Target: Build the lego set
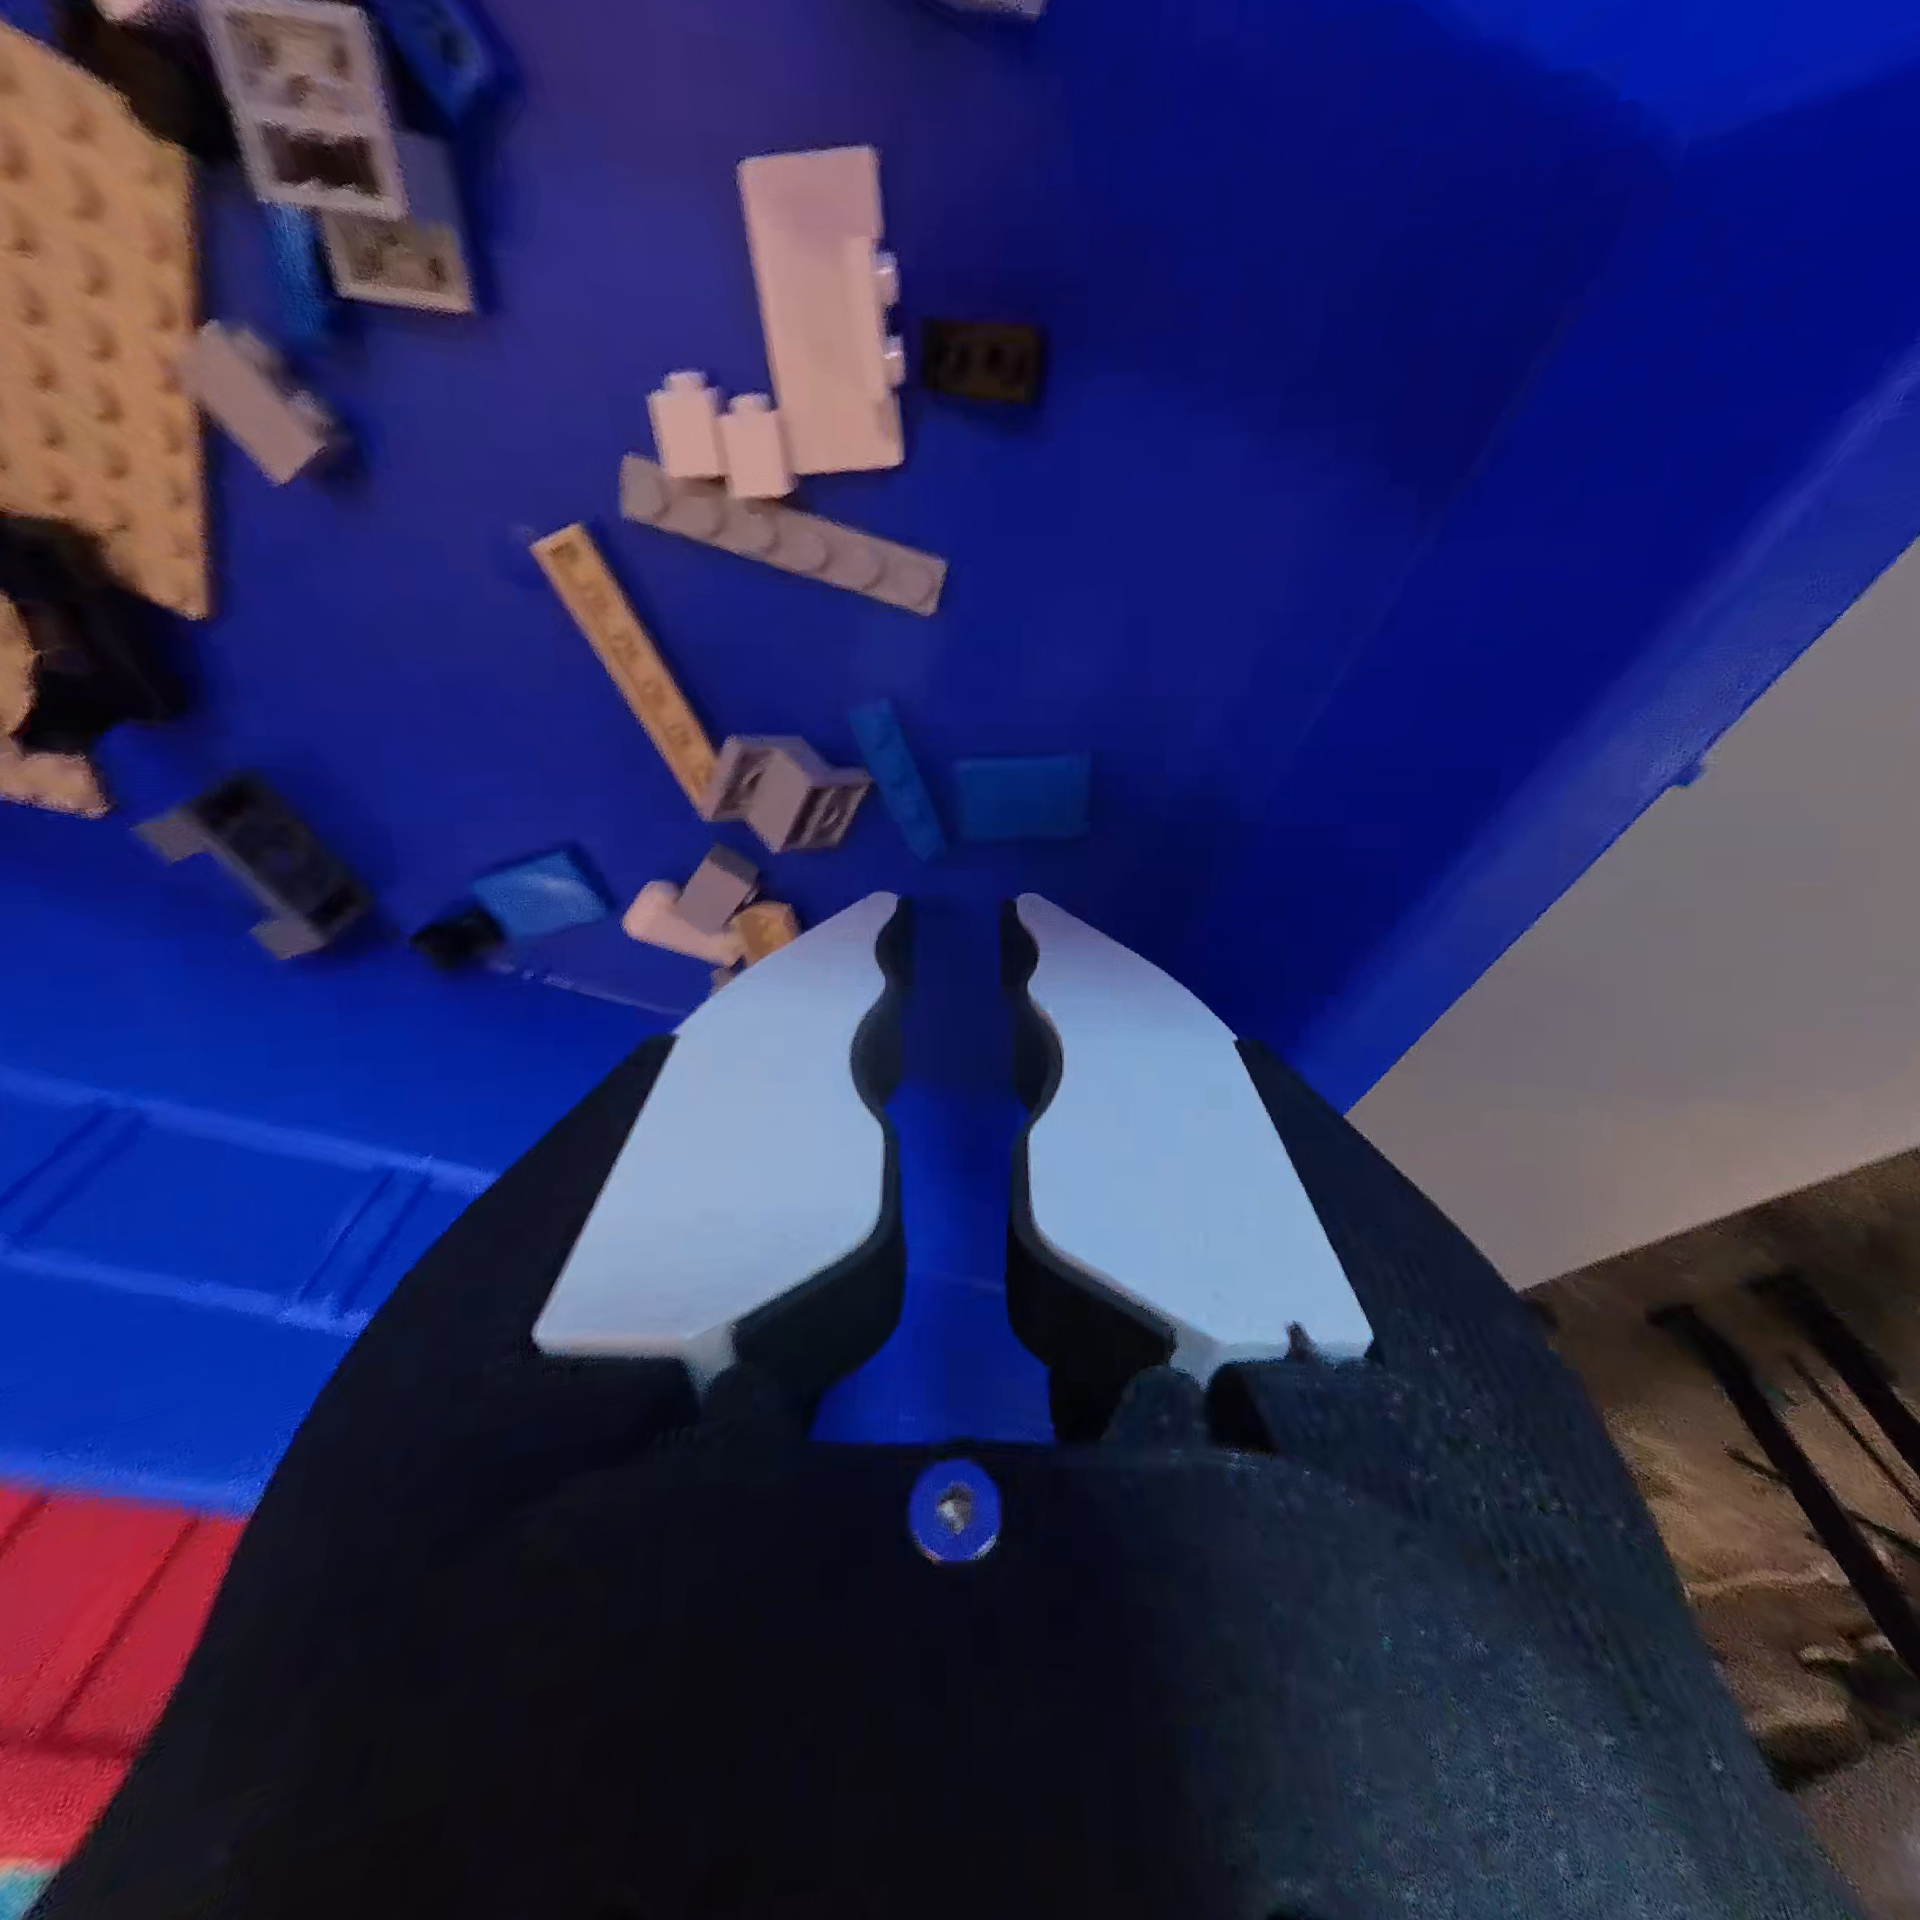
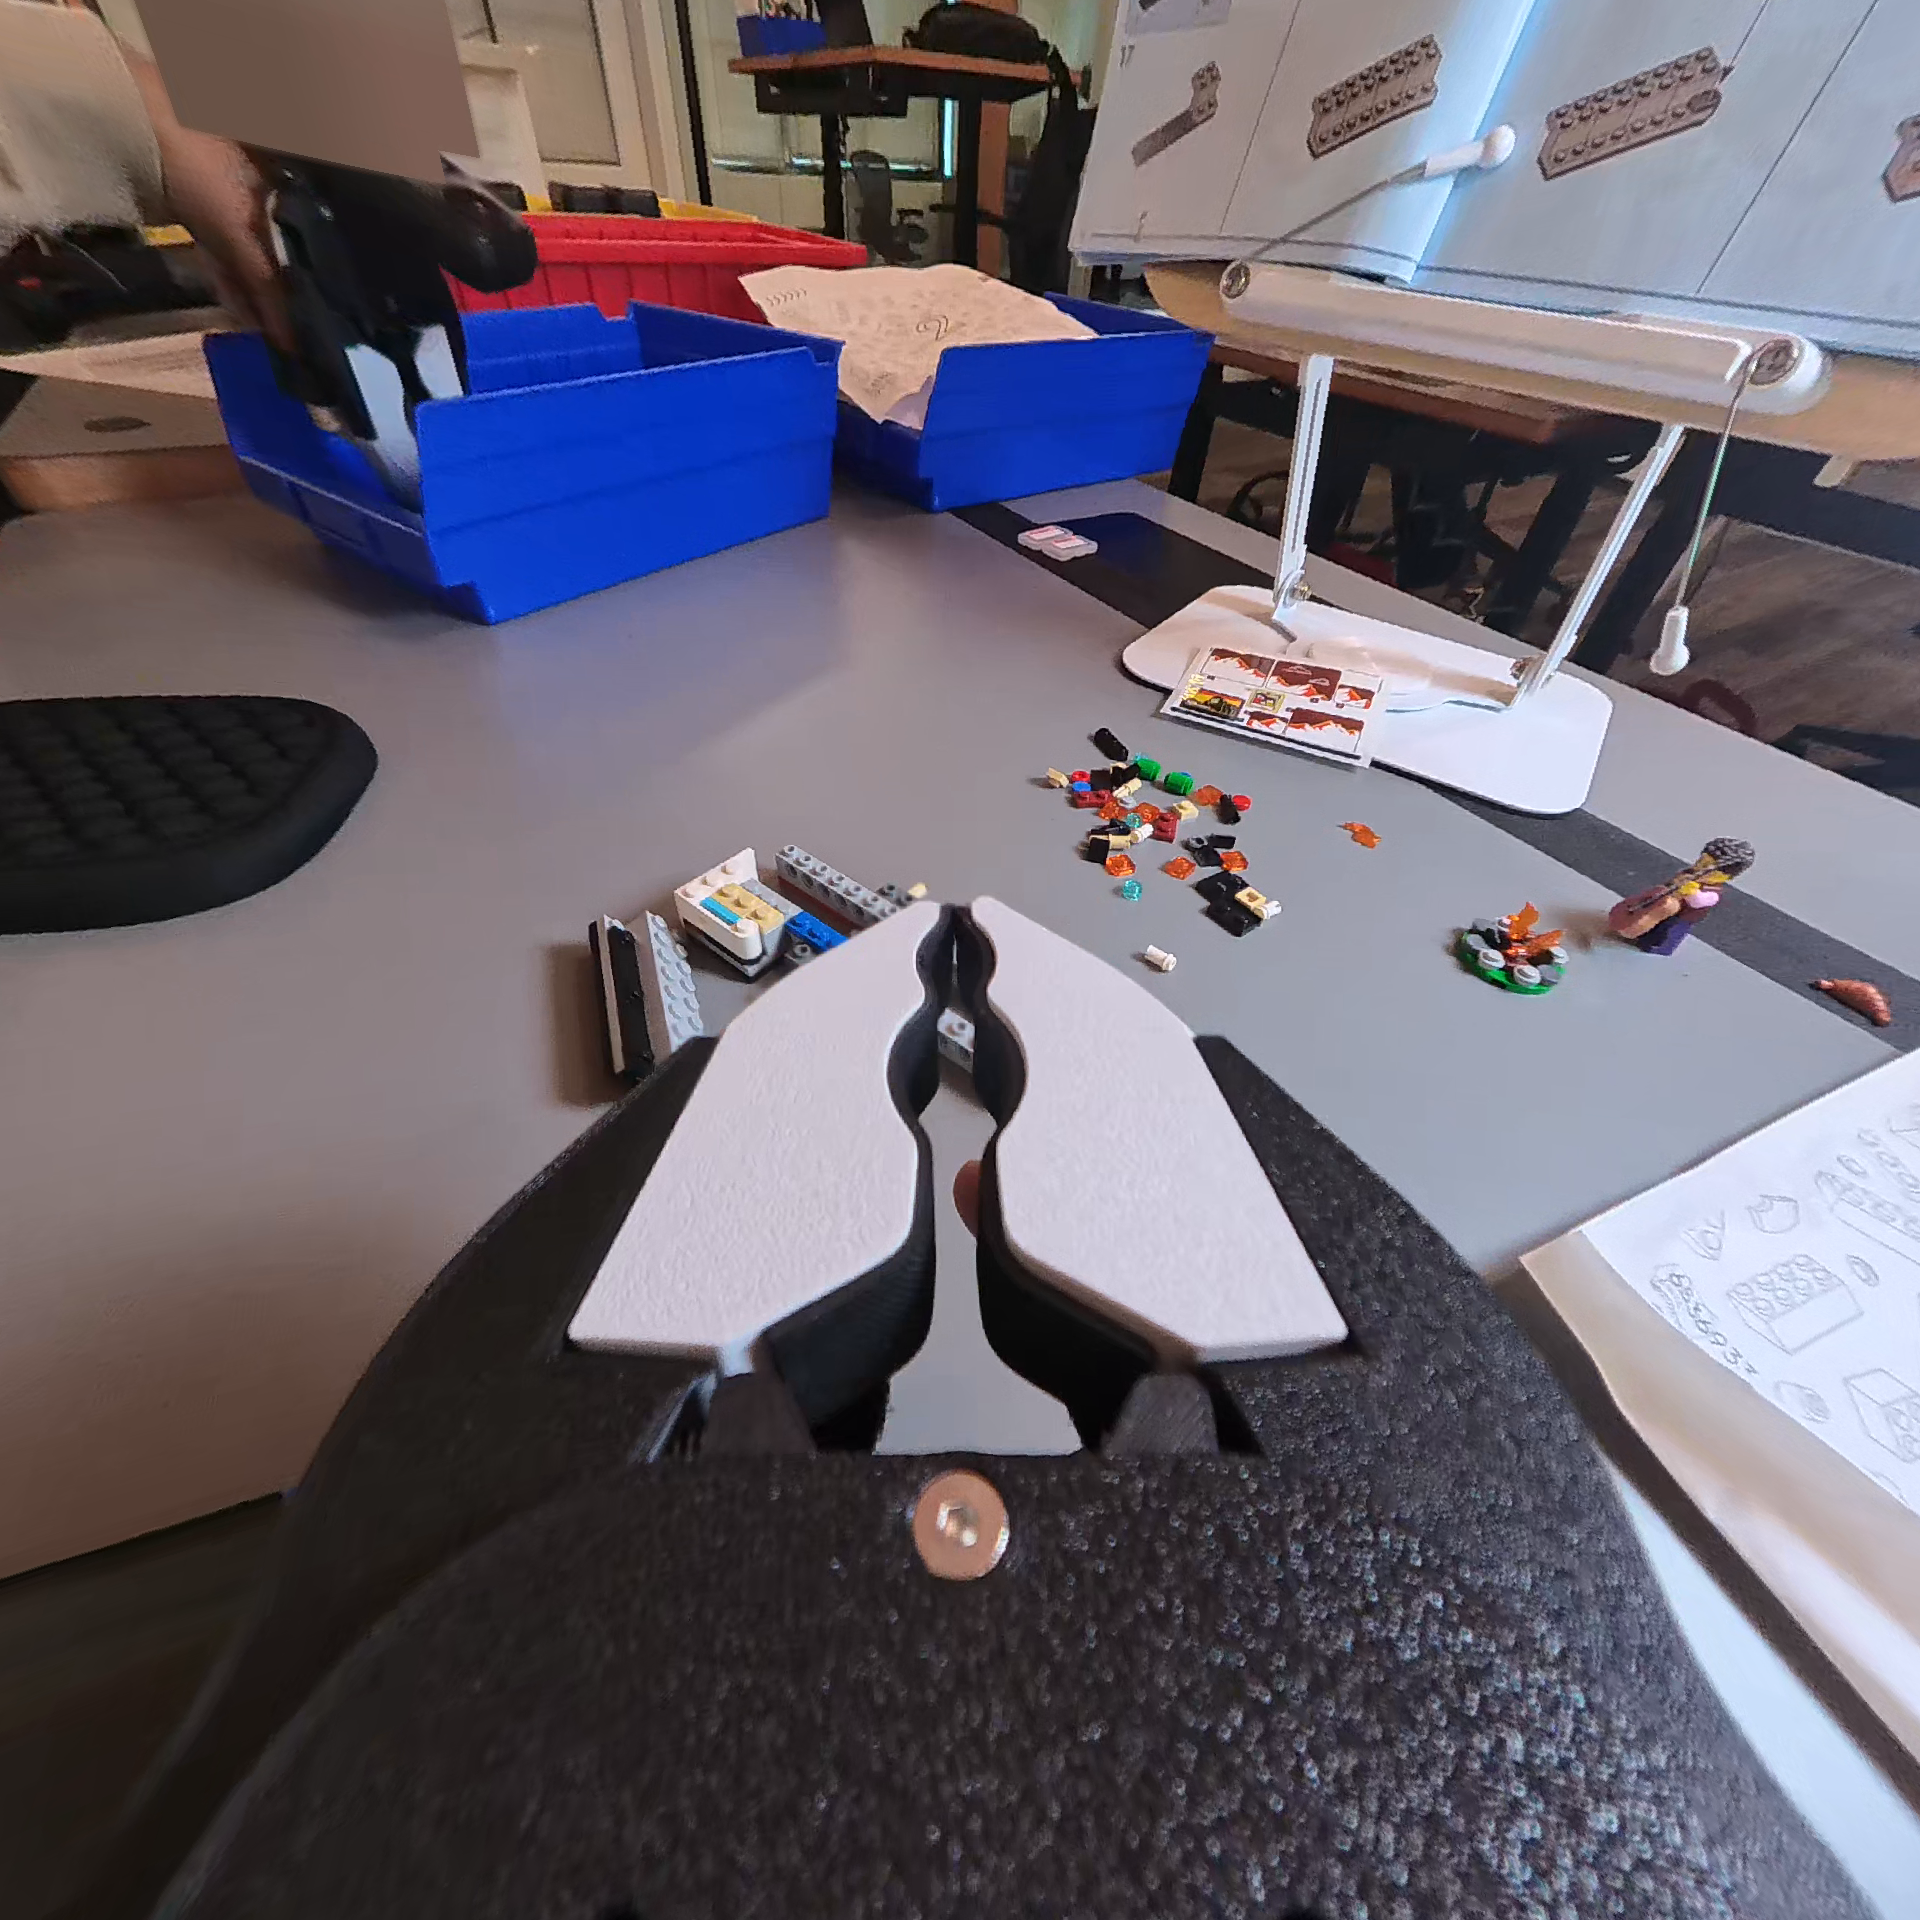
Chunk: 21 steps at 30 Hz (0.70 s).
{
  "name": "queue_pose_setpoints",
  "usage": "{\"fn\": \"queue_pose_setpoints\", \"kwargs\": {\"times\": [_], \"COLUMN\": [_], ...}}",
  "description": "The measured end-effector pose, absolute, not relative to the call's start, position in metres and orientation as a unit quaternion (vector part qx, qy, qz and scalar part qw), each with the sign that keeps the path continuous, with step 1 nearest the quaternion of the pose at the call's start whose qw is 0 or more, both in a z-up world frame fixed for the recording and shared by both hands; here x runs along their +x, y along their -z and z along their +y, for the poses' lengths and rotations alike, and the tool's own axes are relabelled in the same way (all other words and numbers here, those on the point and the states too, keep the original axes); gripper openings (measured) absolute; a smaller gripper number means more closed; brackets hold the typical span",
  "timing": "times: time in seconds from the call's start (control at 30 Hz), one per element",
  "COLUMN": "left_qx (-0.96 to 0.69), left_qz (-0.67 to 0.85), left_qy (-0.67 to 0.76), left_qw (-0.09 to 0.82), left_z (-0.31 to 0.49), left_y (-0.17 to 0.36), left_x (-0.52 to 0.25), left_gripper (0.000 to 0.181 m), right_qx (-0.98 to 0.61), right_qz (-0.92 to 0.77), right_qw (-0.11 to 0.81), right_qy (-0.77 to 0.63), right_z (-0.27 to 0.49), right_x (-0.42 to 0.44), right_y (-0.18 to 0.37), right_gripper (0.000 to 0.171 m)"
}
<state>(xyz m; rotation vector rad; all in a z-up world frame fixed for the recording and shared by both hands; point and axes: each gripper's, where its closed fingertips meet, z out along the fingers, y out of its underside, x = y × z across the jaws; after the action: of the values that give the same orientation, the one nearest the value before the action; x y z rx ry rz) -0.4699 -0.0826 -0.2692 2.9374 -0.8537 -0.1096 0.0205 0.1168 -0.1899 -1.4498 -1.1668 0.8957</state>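
My left gripper [image 1: 956,914] is open and empty, low inside a blue bin [image 1: 1195,520]. Loose bricks lie ahead of it: a blue tile [image 1: 1023,795], a grey bracket [image 1: 790,795], a tan strip [image 1: 623,665], a grey plate [image 1: 779,535], a long white piece [image 1: 821,312] and a tan studded plate [image 1: 94,343]. My right gripper [image 2: 961,920] is shut, with nothing seen between its tips, above the grey table just behind a partly built white, grey and blue model [image 2: 738,914]. The left gripper [image 2: 384,416] also shows far off in the right wrist view, reaching into the blue bin [image 2: 582,468].
A pile of small bricks [image 2: 1164,831], a campfire build [image 2: 1512,945] and a minifigure [image 2: 1683,894] lie to the right. A white stand with the instruction booklet [image 2: 1455,312] and a sticker sheet [image 2: 1273,701] stand behind. A second blue bin [image 2: 1039,416], a black pad [image 2: 156,800] and a printed sheet [image 2: 1766,1299] border the table. Spacing between my two grippers at the tips: around 55 centimetres. The grey plate [image 1: 779,535] is about 6 centimetres from my left fingertips and 50 centimetres from my right. My right tips are about 50 centimetres from the long white piece [image 1: 821,312], my left tips only 8 centimetres.
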Motion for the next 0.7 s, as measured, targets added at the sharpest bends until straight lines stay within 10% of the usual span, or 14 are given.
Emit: {"fn": "queue_pose_setpoints", "kwargs": {"times": [0.3,0.7], "left_qx": [0.949,0.829], "left_qz": [-0.296,-0.276], "left_qy": [0.110,0.129], "left_qw": [-0.008,-0.469], "left_z": [-0.033,0.095], "left_y": [0.274,0.115], "left_x": [-0.491,-0.342], "left_gripper": [0.017,0.006], "right_qx": [-0.636,-0.627], "right_qz": [-0.438,-0.446], "right_qw": [0.512,0.504], "right_qy": [-0.375,-0.392], "right_z": [0.138,0.132], "right_x": [0.030,0.025], "right_y": [0.193,0.198], "right_gripper": [0.000,0.000]}}
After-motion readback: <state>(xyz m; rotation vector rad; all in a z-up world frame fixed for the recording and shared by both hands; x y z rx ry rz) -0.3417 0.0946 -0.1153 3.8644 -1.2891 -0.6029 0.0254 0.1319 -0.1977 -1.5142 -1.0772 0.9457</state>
